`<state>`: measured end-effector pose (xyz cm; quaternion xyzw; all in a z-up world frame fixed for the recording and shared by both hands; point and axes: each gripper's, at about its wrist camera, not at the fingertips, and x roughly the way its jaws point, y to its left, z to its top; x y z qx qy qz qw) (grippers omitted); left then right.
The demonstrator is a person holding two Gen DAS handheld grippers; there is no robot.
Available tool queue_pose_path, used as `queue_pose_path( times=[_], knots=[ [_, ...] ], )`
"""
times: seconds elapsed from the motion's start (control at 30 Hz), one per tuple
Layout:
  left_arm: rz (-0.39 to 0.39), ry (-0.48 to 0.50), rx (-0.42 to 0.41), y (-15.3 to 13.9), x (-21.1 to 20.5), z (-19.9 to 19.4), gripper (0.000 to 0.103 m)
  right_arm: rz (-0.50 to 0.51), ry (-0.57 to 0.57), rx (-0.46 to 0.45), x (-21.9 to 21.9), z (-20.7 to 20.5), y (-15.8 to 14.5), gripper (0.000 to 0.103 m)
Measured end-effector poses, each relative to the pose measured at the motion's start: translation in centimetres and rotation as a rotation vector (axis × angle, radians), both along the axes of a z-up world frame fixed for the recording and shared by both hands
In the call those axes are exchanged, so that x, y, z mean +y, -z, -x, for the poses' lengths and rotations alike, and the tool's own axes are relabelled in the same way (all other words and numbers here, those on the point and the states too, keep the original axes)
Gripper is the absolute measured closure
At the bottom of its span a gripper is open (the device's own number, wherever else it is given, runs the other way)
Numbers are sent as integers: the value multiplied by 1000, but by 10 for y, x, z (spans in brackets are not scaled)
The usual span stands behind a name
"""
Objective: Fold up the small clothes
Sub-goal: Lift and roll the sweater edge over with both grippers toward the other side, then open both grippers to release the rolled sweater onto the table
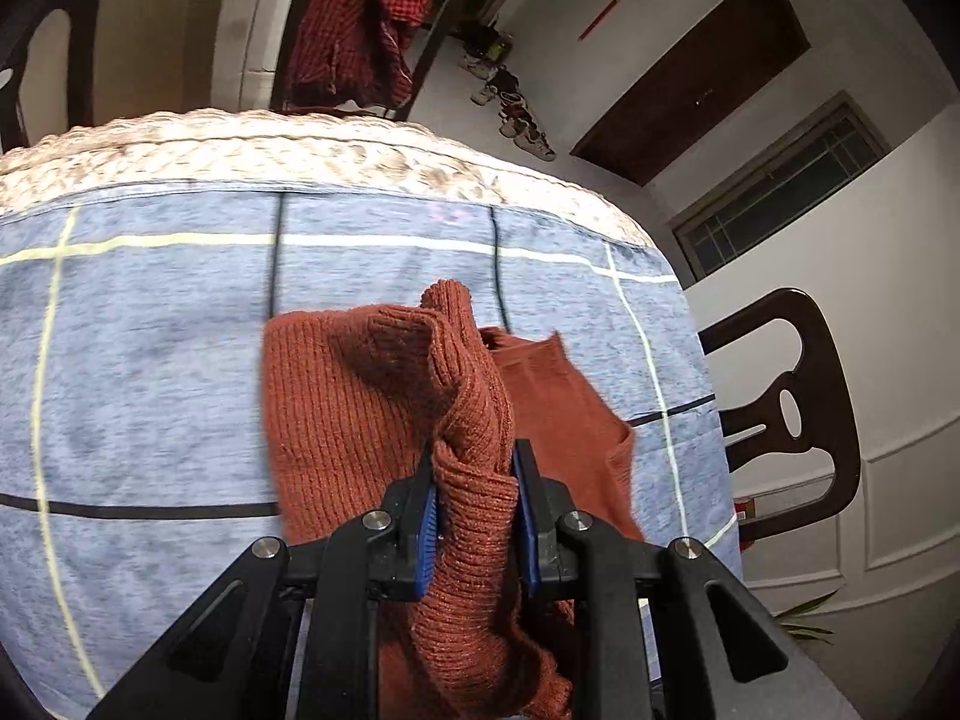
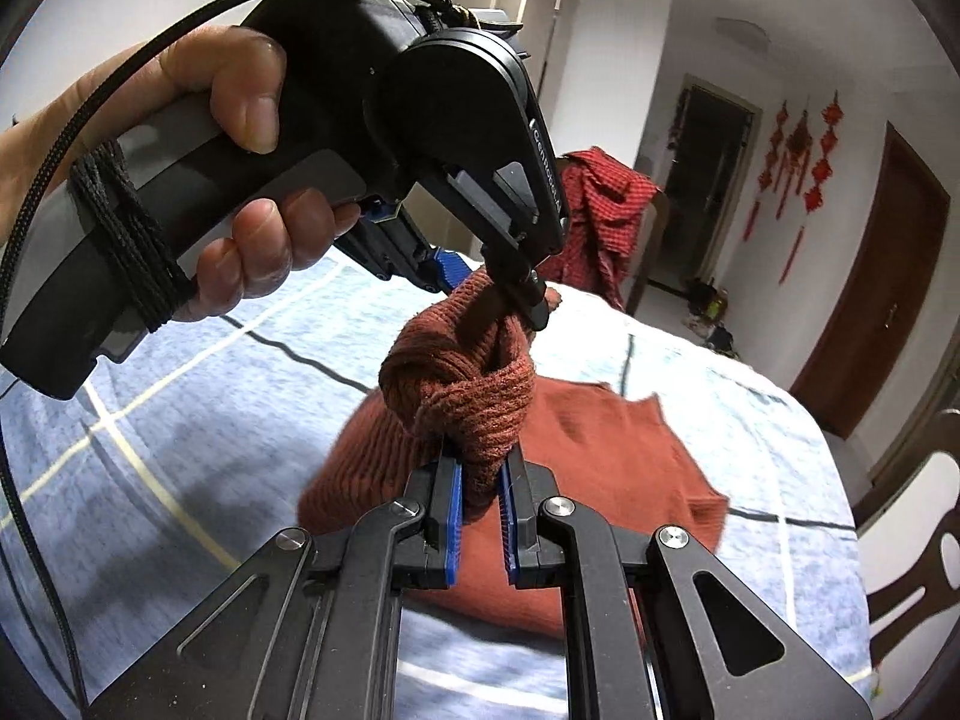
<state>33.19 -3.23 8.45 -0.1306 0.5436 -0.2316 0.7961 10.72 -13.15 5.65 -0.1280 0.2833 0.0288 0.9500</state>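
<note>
- Your left gripper [image 1: 474,498] is clenched on a bunched fold of the rust knit garment [image 1: 360,408].
- Your right gripper [image 2: 483,495] grips another fold.
- The garment's remainder lies mid-table on the blue checked cloth [image 1: 150,360].

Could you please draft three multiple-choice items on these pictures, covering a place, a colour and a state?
1. Where does the red checked garment hang?
A. over a chair back beyond the table
B. flat on the blue cloth
C. from the door handle

2. What colour is the knitted garment being folded?
A. navy
B. rust orange
C. white

3. How is the left gripper?
A. wide open above the cloth
B. shut on nothing
C. shut on knit fabric

Answers: 1 A, it drapes a dark chair behind the table edge; 2 B, the ribbed knit is rust orange; 3 C, fabric is bunched between its blue-padded fingers.
</note>
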Motion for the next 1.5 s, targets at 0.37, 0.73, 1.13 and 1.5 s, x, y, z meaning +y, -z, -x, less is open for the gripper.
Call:
queue_pose_path(
  times=[0.37,0.73,1.13,1.5],
  knots=[
    [-22,60,8,0,-72,-3,79,-39,79,3,-49,10,-3,93],
    [-86,79,61,29,-113,-10,79,-230,121,113,-104,3,11,93],
    [-66,83,77,34,-122,-13,60,-458,145,193,-142,-1,22,93],
    [-37,70,29,16,-98,-3,51,-650,196,222,-176,1,25,91]
  ],
)
